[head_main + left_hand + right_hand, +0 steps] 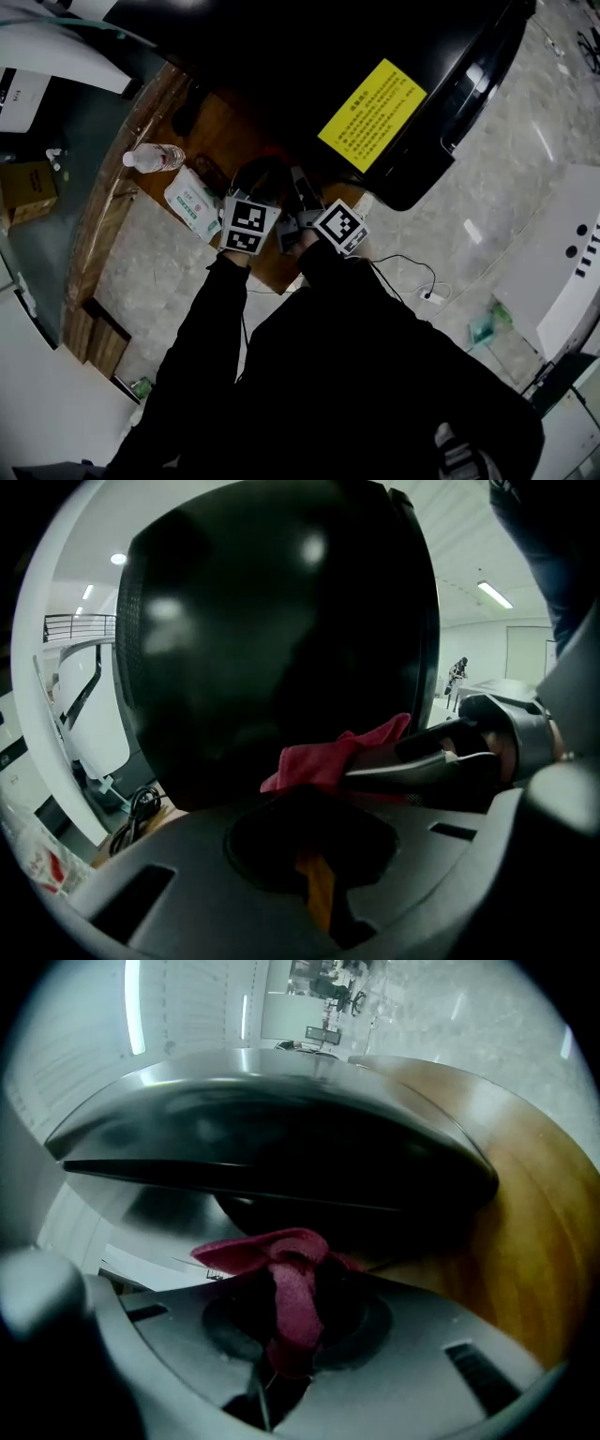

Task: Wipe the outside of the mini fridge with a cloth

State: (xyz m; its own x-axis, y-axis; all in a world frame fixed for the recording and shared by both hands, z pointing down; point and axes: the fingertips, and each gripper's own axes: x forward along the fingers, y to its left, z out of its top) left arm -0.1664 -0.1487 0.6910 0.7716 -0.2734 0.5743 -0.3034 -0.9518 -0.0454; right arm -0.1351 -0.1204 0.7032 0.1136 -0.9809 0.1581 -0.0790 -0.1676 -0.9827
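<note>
Currently, the right hand-held gripper (286, 1340) is clamped on a red cloth (281, 1269). The cloth's bunched free end sits just in front of the black mini fridge (309, 66); contact cannot be confirmed. The left hand-held gripper (309, 808) has its jaws drawn together on nothing, with the cloth at its 2 o'clock. The fridge stands on a wooden surface (225, 131), at 12 o'clock from both grippers.

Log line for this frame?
right claw: shut on cloth | left claw: shut, empty | cloth by fridge, contact unclear
</note>
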